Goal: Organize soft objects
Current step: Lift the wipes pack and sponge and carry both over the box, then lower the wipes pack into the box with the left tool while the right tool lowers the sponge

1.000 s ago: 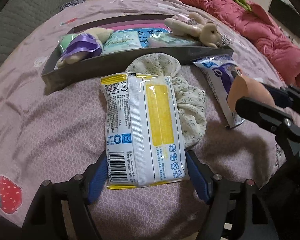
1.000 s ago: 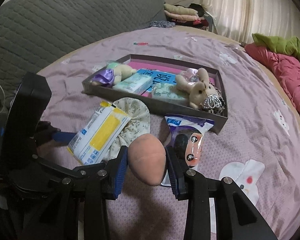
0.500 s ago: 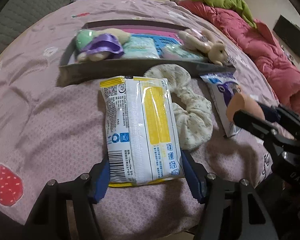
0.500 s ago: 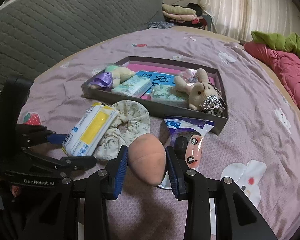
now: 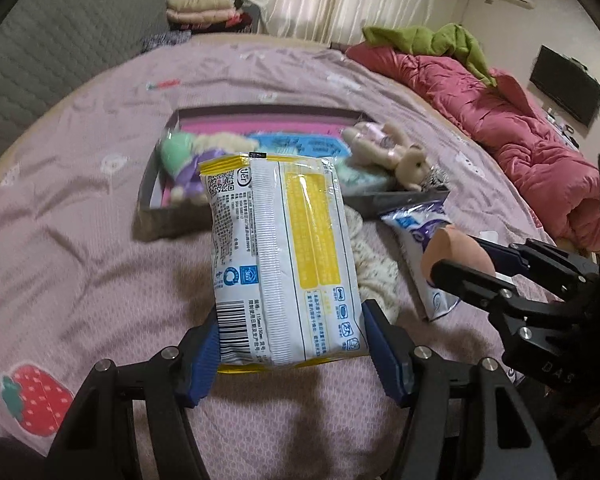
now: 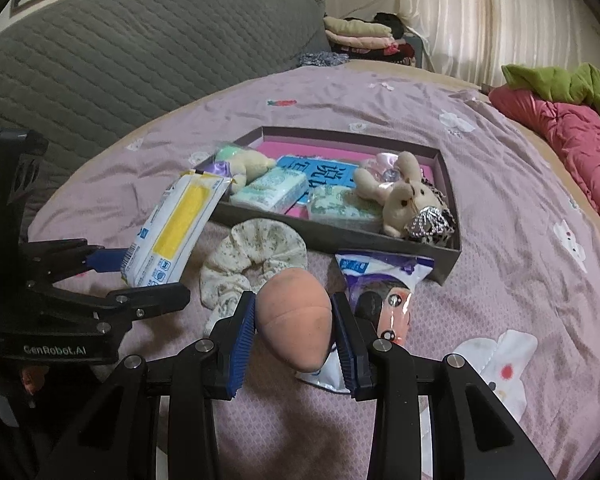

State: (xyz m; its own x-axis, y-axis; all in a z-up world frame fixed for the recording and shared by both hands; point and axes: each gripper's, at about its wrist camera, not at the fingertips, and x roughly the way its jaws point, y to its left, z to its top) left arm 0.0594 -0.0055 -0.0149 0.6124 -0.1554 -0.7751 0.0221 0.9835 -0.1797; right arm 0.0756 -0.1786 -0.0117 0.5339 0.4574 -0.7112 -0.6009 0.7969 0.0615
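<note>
Between the blue pads of the left gripper (image 5: 290,344), left wrist view: one white-and-yellow plastic-wrapped tissue pack (image 5: 282,256), clamped by its near end and raised off the pink bedspread (image 5: 80,264); the jaws have just been closing, stand fairly wide and press the pack's sides; held by the short end, probably so the long body can be swung forward. Ahead of the jaws, past the pack: one shallow dark cardboard box (image 5: 168,224), the likely destination, partly filled. Right of the jaws: one cream floral fabric scrunchie (image 5: 374,270), loose on the bedspread; one blue-and-purple printed plastic pouch (image 5: 416,224) beyond it.

Between the pads of the right gripper (image 6: 294,330), right wrist view: one peach egg-shaped foam sponge (image 6: 294,320), pinched at its flanks by half-closed jaws, held clear of the bedspread, apparently waiting its turn. Ahead of these jaws: the box, holding one beige plush rabbit (image 6: 398,196), two pale green tissue packets (image 6: 272,192), one plush doll in purple (image 6: 236,166); further small contents too crowded to count.
</note>
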